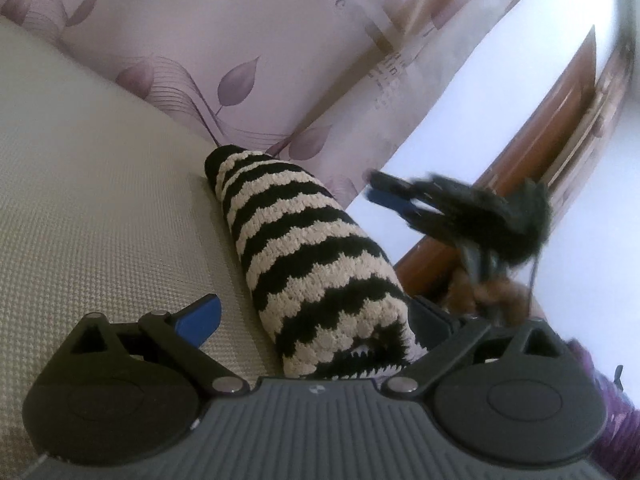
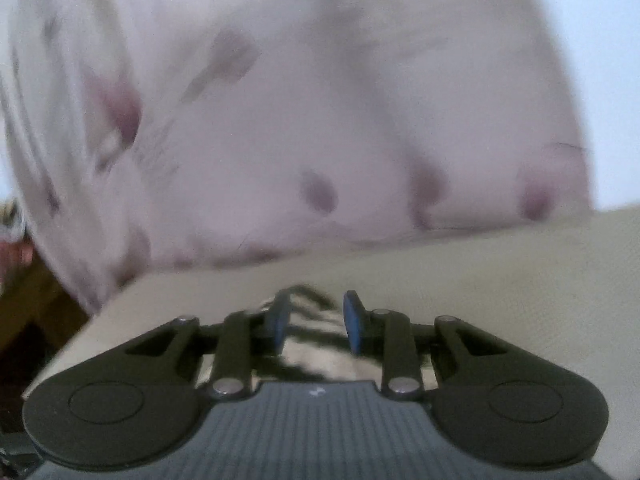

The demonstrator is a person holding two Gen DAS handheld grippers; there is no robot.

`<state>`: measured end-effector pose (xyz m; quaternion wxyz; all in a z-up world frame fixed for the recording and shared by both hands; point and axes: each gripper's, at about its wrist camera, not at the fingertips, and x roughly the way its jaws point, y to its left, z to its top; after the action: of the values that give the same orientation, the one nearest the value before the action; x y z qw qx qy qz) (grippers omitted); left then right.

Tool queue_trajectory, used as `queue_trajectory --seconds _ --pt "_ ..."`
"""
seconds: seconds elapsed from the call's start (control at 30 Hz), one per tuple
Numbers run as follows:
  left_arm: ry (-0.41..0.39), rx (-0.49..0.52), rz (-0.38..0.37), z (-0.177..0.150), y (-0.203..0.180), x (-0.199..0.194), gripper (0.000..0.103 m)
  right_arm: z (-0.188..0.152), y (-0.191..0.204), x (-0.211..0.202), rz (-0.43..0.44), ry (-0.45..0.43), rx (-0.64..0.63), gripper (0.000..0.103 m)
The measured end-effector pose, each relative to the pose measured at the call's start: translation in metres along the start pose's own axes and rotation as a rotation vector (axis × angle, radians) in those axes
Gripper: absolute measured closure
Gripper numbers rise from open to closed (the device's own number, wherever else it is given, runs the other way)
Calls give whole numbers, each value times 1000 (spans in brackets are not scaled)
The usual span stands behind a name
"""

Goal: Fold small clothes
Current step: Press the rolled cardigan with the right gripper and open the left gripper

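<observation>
A black and cream striped knitted garment [image 1: 304, 248] lies in a long folded roll on the beige textured mat [image 1: 100, 200]. My left gripper [image 1: 320, 320] is open, with its jaws wide on either side of the roll's near end; its left blue pad [image 1: 200, 316] rests on the mat. My right gripper [image 1: 396, 196] hovers blurred in the air to the right of the roll, jaws apart. In the right wrist view, the right gripper [image 2: 316, 320] is open above the blurred striped garment [image 2: 316, 344].
A pale lilac pillow with leaf prints [image 1: 200, 40] lies behind the mat; it also fills the right wrist view [image 2: 320, 100]. A brown wooden bed frame [image 1: 540, 140] and a white wall are to the right. Purple fabric [image 1: 616, 420] is at the bottom right.
</observation>
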<state>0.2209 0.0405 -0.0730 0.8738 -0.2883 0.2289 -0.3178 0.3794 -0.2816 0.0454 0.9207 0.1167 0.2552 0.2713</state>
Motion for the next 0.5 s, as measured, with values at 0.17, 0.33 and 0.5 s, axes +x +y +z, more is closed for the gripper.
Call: queue_trajectory --seconds 0.17,0.33,0.5 --pt "-4 -14 1 0 3 -2 5 -26 24 71 -81 300 -58 76" --pt "13 18 0 -1 -5 3 4 -43 29 75 -105 299 -95 76" --pt "4 25 3 -3 -5 4 3 -26 30 22 -65 152 -30 73"
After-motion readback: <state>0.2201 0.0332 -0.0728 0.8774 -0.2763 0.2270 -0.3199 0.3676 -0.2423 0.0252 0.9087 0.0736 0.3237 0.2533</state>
